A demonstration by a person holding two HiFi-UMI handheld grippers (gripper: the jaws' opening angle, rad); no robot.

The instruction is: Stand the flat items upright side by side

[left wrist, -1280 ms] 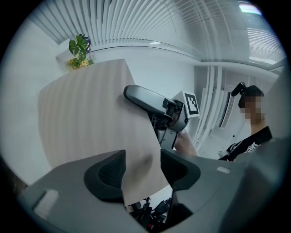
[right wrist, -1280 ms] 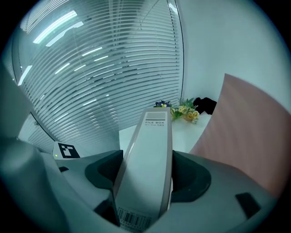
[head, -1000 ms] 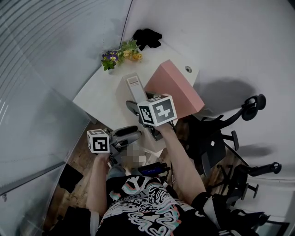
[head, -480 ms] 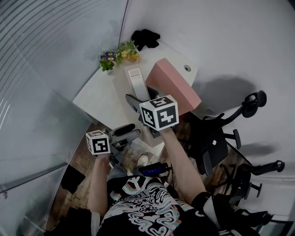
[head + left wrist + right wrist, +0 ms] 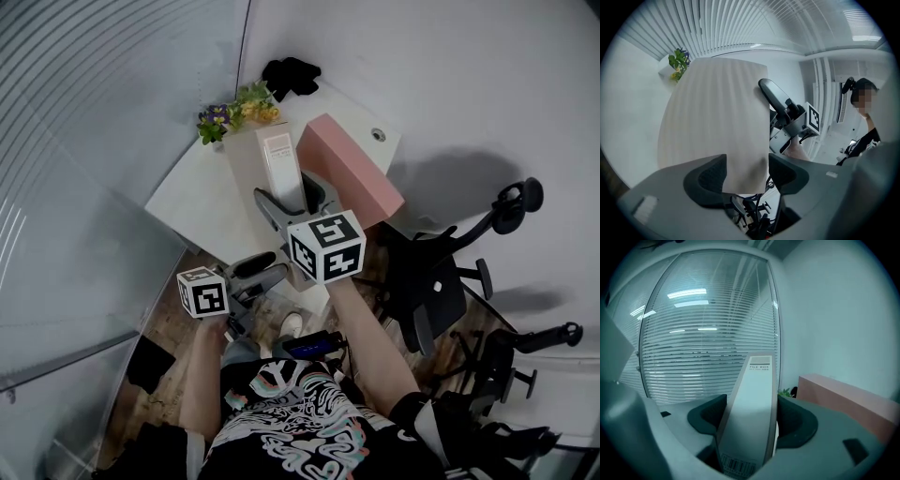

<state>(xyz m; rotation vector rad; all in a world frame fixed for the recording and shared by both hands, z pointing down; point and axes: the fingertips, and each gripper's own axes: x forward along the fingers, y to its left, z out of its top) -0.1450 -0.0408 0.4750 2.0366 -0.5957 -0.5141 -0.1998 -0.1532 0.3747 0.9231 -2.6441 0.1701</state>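
Note:
My right gripper (image 5: pixel 295 195) is shut on the spine of a beige file box (image 5: pixel 278 164), which tilts up off the white table (image 5: pixel 202 202). In the right gripper view, the labelled spine (image 5: pixel 752 404) fills the gap between the jaws (image 5: pixel 750 420). A pink box (image 5: pixel 347 178) stands just right of it. My left gripper (image 5: pixel 272 274) sits at the table's near edge. Its jaws (image 5: pixel 746 176) have just been opening, and the box's lower end (image 5: pixel 717 117) lies between them without a visible press.
Flowers (image 5: pixel 230 111) and a black object (image 5: pixel 291 75) sit at the table's far corner against the walls. Slatted blinds close off the left side. Black office chairs (image 5: pixel 441 281) stand to the right of the table. A person stands at the right edge of the left gripper view.
The right gripper has risen and tipped the file box steeper, its far end now higher beside the pink box. The left gripper has stayed near the table edge.

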